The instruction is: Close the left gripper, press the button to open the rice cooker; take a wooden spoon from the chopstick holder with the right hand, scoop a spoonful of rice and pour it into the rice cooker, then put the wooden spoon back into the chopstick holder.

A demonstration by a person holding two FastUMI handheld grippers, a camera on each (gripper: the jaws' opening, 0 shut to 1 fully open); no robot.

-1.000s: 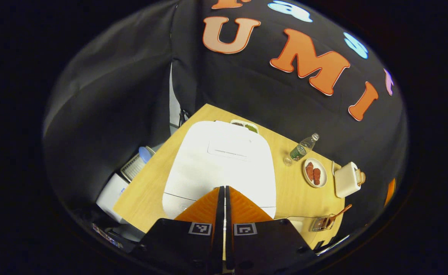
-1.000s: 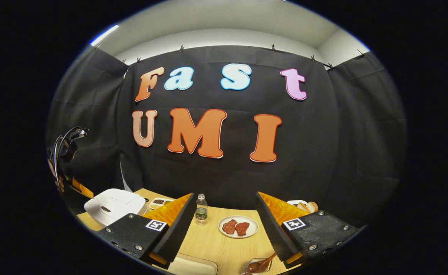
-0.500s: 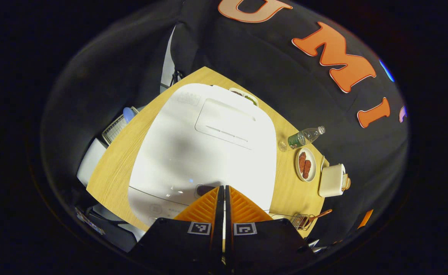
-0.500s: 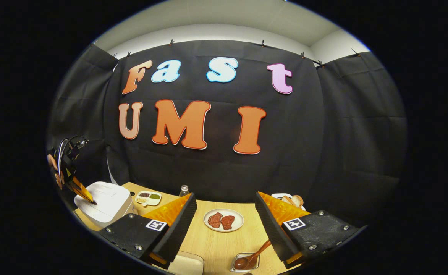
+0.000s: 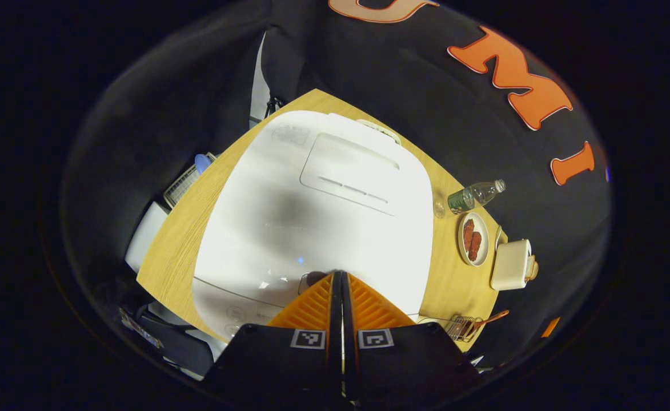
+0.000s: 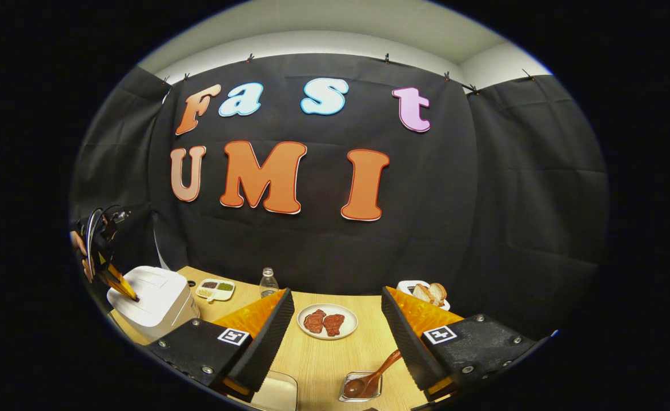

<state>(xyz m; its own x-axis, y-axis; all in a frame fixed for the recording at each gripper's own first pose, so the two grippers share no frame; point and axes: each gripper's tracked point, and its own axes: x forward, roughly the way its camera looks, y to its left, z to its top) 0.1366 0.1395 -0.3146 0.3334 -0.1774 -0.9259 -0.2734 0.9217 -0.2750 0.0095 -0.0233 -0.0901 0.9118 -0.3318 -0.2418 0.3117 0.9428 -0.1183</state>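
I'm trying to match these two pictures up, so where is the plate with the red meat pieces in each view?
Left gripper view: the plate lies at right, between the water bottle and the toaster.
Right gripper view: the plate sits low centre, between the right gripper fingers.
Shared landmark: the white rice cooker.

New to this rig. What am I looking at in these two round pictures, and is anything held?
No robot arm here: a person holds a two-finger gripper in each hand, and a fisheye camera rides on each one.

The left gripper view looks down its own left gripper, fingers together, tips at the button on the white rice cooker, whose lid is still down.

The right gripper view looks across the wooden table between the open fingers of the right gripper. It holds nothing. Ahead lie a plate of meat, a water bottle and the wooden spoon in its holder. The left gripper also shows far off at the cooker.
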